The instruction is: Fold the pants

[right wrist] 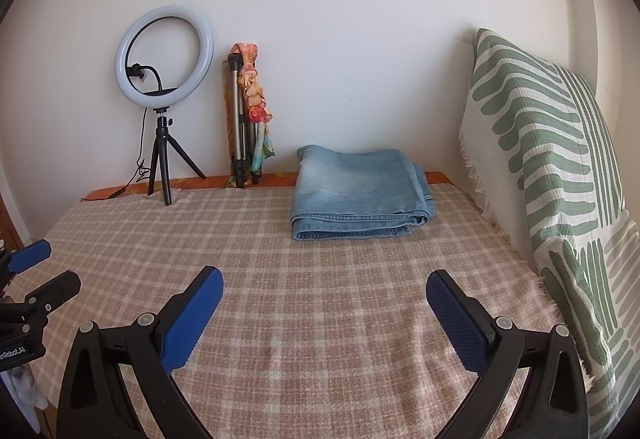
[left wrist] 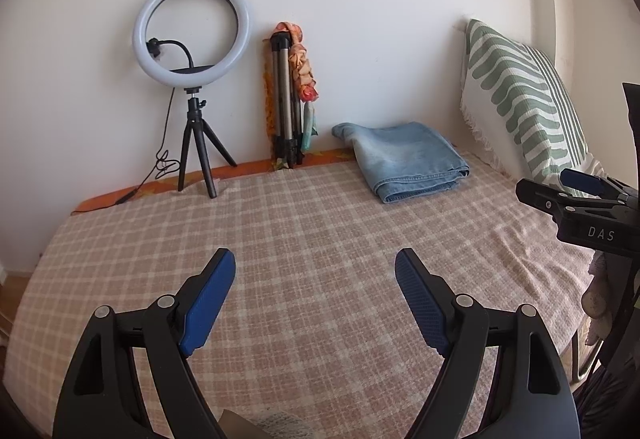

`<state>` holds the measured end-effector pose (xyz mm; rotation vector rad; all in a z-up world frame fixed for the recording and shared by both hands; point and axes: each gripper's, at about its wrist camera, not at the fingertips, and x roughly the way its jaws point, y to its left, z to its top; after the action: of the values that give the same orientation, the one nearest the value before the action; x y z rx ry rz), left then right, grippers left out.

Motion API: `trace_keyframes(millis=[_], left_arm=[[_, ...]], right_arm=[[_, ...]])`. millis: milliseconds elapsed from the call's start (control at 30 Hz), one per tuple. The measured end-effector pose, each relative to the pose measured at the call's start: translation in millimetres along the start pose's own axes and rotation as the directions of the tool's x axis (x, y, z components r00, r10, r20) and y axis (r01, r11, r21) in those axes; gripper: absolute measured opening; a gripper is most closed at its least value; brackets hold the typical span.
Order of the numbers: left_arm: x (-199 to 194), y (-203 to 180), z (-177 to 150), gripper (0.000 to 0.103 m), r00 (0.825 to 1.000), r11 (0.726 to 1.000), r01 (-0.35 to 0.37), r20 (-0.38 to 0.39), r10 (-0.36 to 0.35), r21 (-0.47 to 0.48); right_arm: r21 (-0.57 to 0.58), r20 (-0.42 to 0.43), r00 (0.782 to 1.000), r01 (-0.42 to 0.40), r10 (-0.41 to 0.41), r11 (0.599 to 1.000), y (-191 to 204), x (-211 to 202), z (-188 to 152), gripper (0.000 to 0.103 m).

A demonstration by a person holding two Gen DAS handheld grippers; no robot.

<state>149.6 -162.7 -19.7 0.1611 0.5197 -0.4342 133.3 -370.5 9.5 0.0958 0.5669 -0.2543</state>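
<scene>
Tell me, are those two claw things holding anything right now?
Nothing is held. The left gripper and right gripper both gape open above the blanket; the folded jeans lie untouched.

Checked woven bedspread (right wrist: 320,319): covers the bed, fills the foreground.
Folded light-blue denim pants (right wrist: 360,195): on the bedspread at 12 o'clock, just before the white wall (right wrist: 360,39).
Green-and-white patterned cushion (right wrist: 540,159): at 2 o'clock, upright at the bed's right edge, right of the pants.
Folded metal tripod draped with an orange floral scarf (right wrist: 244,119): at 11 o'clock, leaning on the wall, left of the pants.
White ring light on a small black tripod (right wrist: 164,55): at 10 o'clock, left of the folded tripod, feet at the bedspread's far edge.
</scene>
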Motion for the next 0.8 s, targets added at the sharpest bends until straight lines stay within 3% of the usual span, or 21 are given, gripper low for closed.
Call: trace_keyframes(millis=[800], left_arm=[[-2.7, -5.2, 0.1, 0.082, 1.000, 1.000, 0.009, 0.005, -0.009, 0.008]], right_arm=[[-0.001, 0.000, 1.000, -0.002, 0.002, 1.000, 1.1, -1.1, 2.3, 0.103]])
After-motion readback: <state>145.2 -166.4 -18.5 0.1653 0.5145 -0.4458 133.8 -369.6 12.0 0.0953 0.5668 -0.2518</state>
